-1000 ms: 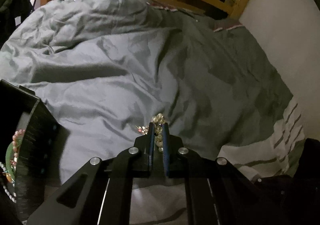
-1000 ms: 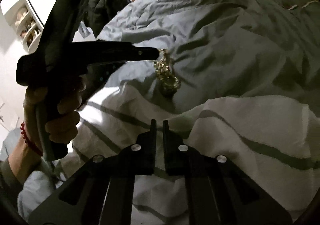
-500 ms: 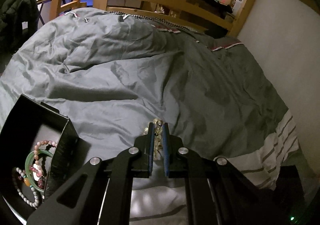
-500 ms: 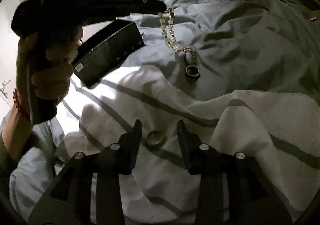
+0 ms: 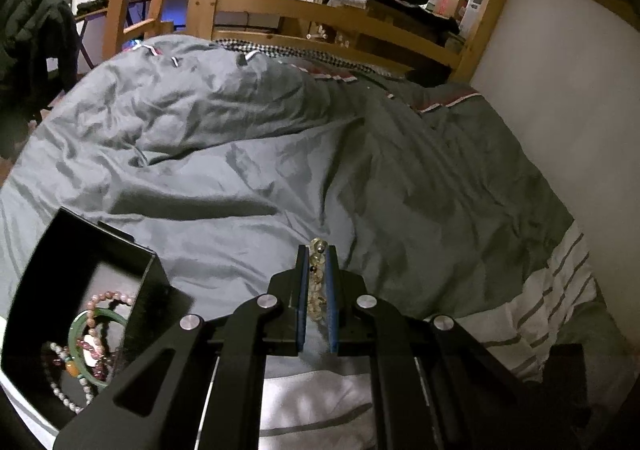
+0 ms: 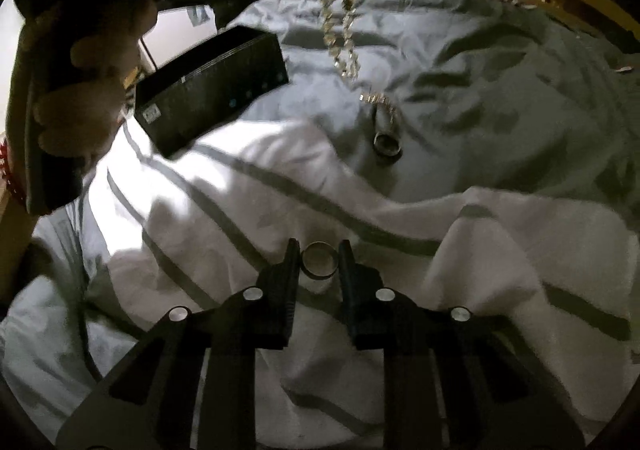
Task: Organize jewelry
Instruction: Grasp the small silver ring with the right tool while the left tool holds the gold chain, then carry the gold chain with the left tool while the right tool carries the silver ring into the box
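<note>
Bead bracelet (image 5: 316, 282) pinched in L gripper (image 5: 316, 250), mostly hidden | R gripper (image 6: 319, 246) apart around ring (image 6: 319, 259) | box (image 5: 48, 286) cut off

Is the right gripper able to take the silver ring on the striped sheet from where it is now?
Probably yes. The right gripper is open and the silver ring already lies between its fingers, with nothing over it. Only the soft striped sheet beneath may yield.

Wooden bed frame (image 5: 280, 12), grey duvet (image 5: 280, 154) (rumpled), white wall (image 5: 568, 98)
</note>
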`<action>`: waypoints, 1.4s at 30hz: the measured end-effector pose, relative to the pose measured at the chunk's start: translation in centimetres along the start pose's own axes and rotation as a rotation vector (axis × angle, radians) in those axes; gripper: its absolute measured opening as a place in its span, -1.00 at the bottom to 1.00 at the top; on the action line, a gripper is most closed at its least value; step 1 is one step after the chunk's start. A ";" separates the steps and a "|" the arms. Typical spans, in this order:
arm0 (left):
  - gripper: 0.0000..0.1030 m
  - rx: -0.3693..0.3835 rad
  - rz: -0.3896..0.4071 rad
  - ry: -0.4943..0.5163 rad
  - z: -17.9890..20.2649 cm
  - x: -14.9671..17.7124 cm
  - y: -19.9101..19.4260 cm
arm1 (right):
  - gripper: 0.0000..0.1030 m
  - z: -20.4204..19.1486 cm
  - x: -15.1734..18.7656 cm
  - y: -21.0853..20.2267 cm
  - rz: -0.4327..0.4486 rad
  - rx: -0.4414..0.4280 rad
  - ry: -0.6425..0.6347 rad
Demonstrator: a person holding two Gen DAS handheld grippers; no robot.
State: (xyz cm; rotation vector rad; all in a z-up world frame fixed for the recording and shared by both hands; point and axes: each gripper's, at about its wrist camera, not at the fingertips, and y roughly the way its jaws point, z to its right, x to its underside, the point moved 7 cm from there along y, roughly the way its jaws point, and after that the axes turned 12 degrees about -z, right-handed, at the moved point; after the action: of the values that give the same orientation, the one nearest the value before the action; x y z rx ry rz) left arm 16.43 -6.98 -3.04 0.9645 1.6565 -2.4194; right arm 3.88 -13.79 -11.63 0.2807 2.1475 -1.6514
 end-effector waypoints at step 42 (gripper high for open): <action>-0.85 -0.228 0.043 -0.232 -13.1 3.7 -13.1 | -0.60 -6.3 -10.1 -10.3 0.224 0.135 -0.006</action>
State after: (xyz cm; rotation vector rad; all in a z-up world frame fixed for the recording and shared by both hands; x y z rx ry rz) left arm 14.55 10.83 2.84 0.6525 1.7563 -2.1584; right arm 7.52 -9.74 3.17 0.5349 1.9235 -1.6655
